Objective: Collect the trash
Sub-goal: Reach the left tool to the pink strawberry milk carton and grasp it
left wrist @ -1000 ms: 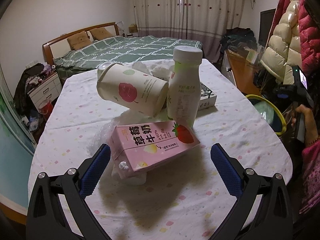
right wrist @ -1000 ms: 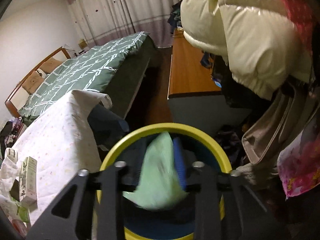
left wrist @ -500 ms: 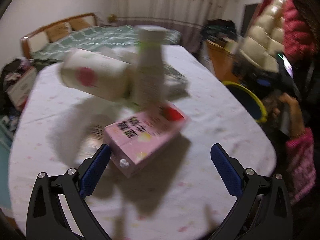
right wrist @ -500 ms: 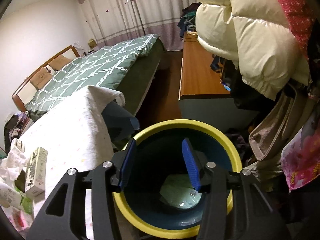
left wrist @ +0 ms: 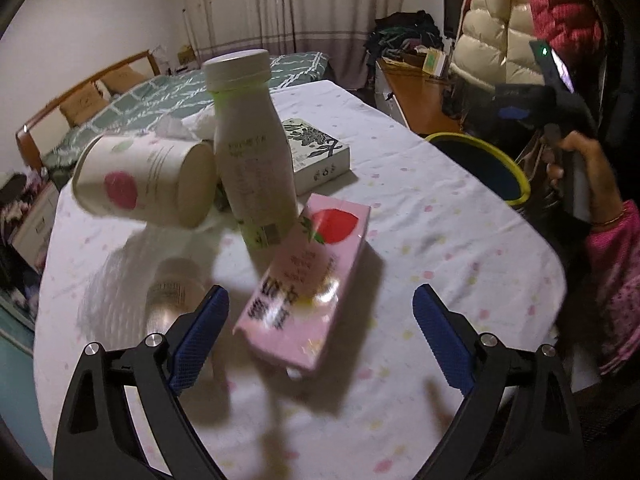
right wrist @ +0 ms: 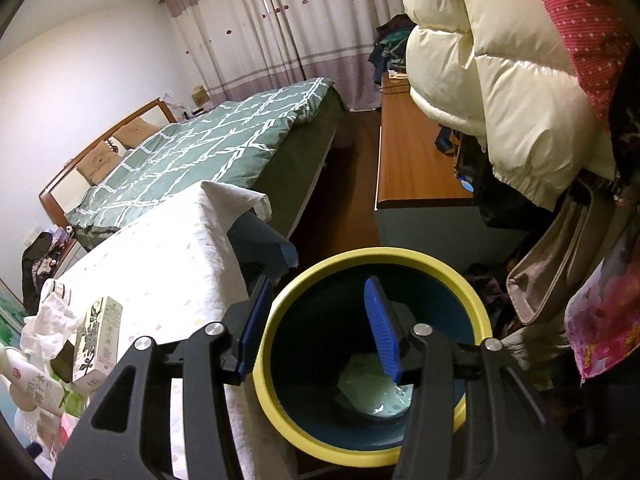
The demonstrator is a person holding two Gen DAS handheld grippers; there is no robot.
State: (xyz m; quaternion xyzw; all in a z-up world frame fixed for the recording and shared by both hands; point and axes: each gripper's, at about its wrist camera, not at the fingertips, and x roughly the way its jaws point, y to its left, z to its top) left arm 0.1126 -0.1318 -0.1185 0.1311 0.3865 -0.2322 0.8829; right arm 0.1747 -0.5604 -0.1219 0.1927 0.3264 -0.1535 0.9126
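Note:
In the left wrist view my left gripper is open and empty, just short of a pink strawberry milk carton lying on the table. Behind it stand a white bottle, a tipped paper cup and a small patterned box. A crumpled clear plastic piece lies at the left finger. In the right wrist view my right gripper is open and empty over the yellow-rimmed bin. A pale green wrapper lies at the bin's bottom.
The table has a white dotted cloth; the bin stands off its right edge. A bed, a wooden desk and hanging jackets surround the bin. Crumpled tissue lies on the table.
The right gripper opened and the green wrapper fell into the bin. The left gripper swung around the pink carton, which now points away lengthwise.

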